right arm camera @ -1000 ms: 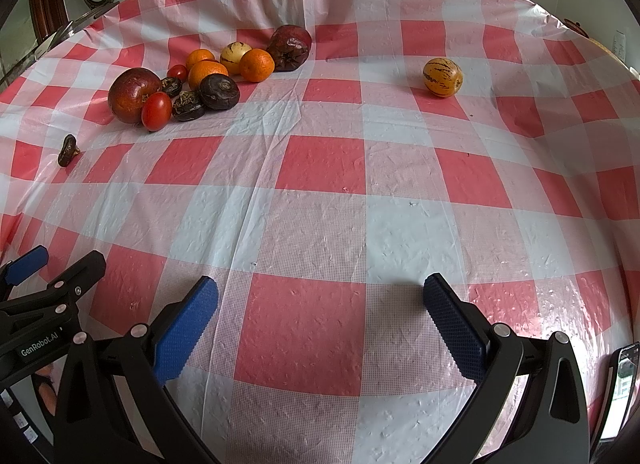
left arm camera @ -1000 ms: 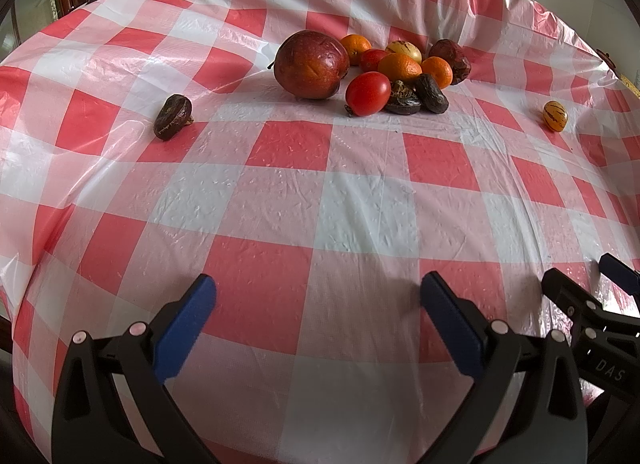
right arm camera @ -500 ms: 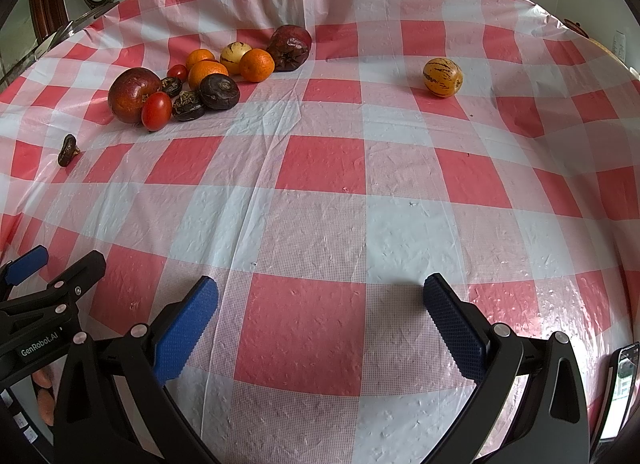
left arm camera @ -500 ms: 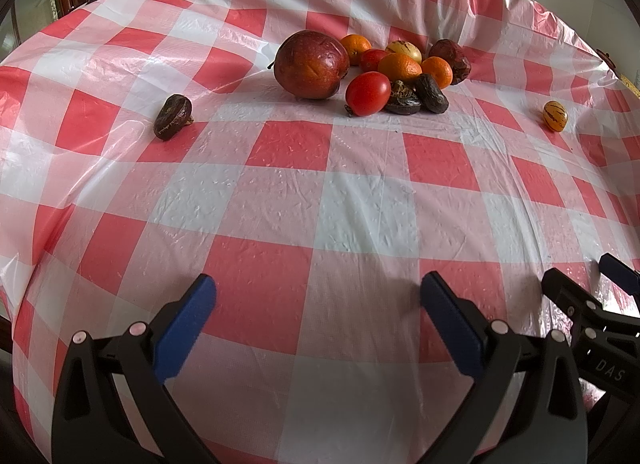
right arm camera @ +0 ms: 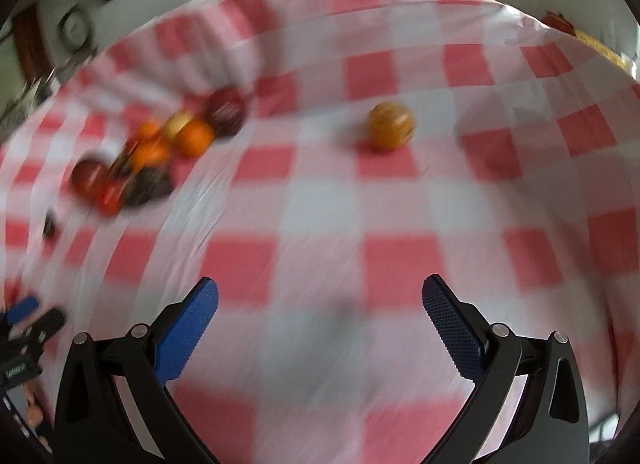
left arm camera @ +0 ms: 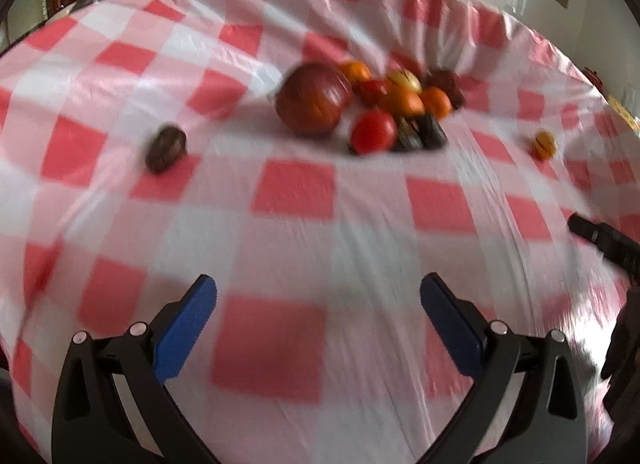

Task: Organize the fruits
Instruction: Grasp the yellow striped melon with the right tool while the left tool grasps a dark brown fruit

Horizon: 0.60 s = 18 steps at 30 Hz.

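Item: red-and-white checked plastic tablecloth (left arm camera: 296, 196) over table, wrinkled, both views motion-blurred. Item: left gripper (left arm camera: 318, 306), black frame w/ blue pads, jaws spread wide, nothing between them, hanging above bare cloth at near edge. Item: right gripper (right arm camera: 320, 304), same build, jaws equally wide, empty, over bare cloth. Item: fruit cluster, far centre of table, pieces touching or just beside one another: large dark-red round fruit (left arm camera: 312, 98) at its left, bright red tomato (left arm camera: 374, 132) in front, round orange citrus (left arm camera: 402, 100) behind tomato, yellowish striped fruit (left arm camera: 404, 80) further back, dark wrinkled pieces (left arm camera: 422, 134) just right of tomato; exact count not readable thru blur. Item: stray small dark-brown wrinkled fruit (left arm camera: 166, 146), alone, well left of cluster. Item: stray round orange-yellow striped fruit (right arm camera: 391, 125), alone, well right of cluster, roughly ahead of right gripper. Step (est.): approach phase; no fruit held, sorting not begun, both strays apart from group. Next move (est.): right gripper needs to travel fwd to striped fruit, jaws kept wide to straddle it, close gently since round and likely to roll; left gripper suited to dark stray on its side. Destination for the fruit: cannot tell, no bowl or tray in view.
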{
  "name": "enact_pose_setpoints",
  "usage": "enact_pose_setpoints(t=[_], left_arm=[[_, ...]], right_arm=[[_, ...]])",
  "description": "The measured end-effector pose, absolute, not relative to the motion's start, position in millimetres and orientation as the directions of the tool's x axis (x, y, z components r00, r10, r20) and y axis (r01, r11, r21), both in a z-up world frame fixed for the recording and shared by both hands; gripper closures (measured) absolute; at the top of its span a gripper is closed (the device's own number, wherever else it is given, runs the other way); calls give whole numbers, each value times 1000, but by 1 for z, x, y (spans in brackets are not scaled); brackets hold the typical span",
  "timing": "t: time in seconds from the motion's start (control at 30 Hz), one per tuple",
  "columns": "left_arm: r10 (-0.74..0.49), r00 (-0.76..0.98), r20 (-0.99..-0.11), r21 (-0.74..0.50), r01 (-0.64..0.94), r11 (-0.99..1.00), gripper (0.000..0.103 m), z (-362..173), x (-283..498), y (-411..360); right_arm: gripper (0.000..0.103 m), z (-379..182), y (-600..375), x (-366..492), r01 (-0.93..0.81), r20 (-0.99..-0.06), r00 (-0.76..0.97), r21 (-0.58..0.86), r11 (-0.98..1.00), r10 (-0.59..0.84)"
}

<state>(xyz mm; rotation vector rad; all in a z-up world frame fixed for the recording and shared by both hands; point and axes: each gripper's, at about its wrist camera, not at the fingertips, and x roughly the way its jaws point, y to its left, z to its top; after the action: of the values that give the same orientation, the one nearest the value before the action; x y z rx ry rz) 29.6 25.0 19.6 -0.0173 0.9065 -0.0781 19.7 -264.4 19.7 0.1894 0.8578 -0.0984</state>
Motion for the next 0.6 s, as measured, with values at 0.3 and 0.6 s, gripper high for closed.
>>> enact_pose_setpoints(t=[0.3, 0.6], left_arm=[[10, 644, -765, -34, -56, 998, 1, 31, 64, 71], [61, 638, -768, -28, -129, 991, 1, 26, 88, 121]], right_arm=[[13, 8, -359, 127, 278, -772, 636, 232, 932, 3], [27, 5, -358, 163, 228, -790, 613, 136, 964, -34]])
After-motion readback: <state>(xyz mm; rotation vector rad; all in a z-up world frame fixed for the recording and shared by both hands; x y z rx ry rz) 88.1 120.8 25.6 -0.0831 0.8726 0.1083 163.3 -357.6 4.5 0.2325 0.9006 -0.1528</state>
